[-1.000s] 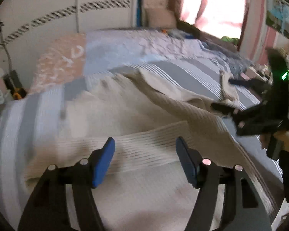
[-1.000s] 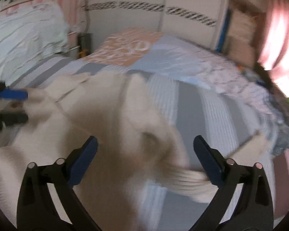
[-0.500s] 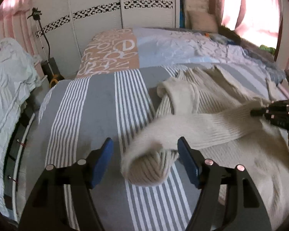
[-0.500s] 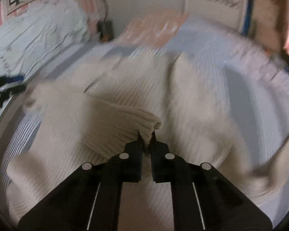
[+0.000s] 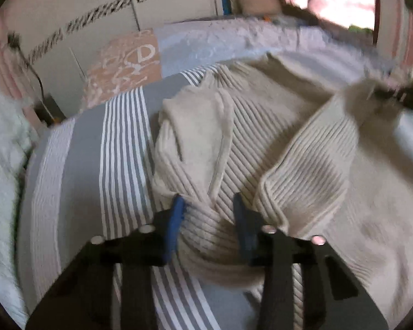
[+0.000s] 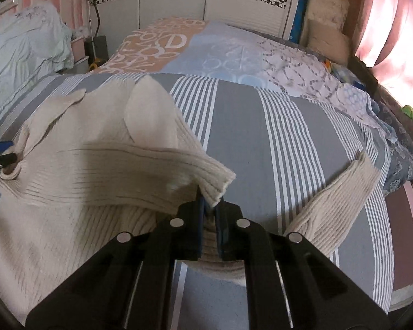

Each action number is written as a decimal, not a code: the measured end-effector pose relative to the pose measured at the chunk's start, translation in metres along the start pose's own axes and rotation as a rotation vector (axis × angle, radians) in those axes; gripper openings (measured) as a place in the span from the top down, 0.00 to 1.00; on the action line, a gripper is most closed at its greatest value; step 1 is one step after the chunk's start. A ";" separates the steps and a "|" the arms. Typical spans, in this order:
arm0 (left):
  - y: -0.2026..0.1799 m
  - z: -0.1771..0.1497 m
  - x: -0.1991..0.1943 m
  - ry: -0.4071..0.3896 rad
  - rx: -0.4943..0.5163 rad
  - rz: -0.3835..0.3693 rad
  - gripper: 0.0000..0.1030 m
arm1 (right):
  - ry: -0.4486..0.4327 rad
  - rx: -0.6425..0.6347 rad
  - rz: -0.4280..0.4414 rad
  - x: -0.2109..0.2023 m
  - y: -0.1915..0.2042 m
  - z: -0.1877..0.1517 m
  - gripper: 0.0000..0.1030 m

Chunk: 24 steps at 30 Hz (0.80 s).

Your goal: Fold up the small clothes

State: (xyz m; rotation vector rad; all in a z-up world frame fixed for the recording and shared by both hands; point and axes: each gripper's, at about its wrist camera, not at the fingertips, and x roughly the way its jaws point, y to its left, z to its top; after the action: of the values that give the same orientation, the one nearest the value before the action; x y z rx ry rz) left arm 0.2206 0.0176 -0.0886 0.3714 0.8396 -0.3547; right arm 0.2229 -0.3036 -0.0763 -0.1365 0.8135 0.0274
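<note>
Left wrist view: the left gripper (image 5: 208, 211) is sitting low over the bed (image 5: 82, 165), and its blue pads (image 5: 176, 220) are squeezing a bunched-up wad of the cream ribbed sweater (image 5: 261, 126). The jaws aren't fully together because the knit is filling the gap, but they're definitely clamping on it. The sweater is lying across the grey-and-white striped bedding, spreading out to the right, with one sleeve (image 5: 311, 170) folding back over the body. Far right is pretty blurry; something dark is poking in there, can't tell what.

Right wrist view: the right gripper (image 6: 209, 206) is pinching the sleeve cuff (image 6: 214, 181) with jaws nearly together, holding it up over the sweater's body (image 6: 68, 192). The other sleeve (image 6: 341, 200) is lying stretched out to the right on the stripes. The left gripper (image 6: 0, 154) is peeking in at the left edge, touching the fabric.
</note>
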 end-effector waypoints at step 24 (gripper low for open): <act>0.110 0.000 -0.007 -0.122 -0.369 -0.005 0.98 | 0.044 0.169 0.086 0.019 -0.038 0.015 0.91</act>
State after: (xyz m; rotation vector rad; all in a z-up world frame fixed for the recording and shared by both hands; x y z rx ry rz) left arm 0.2650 0.1154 -0.0636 0.0044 0.7677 -0.2185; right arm 0.2497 -0.3399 -0.0762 0.0579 0.8618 0.0368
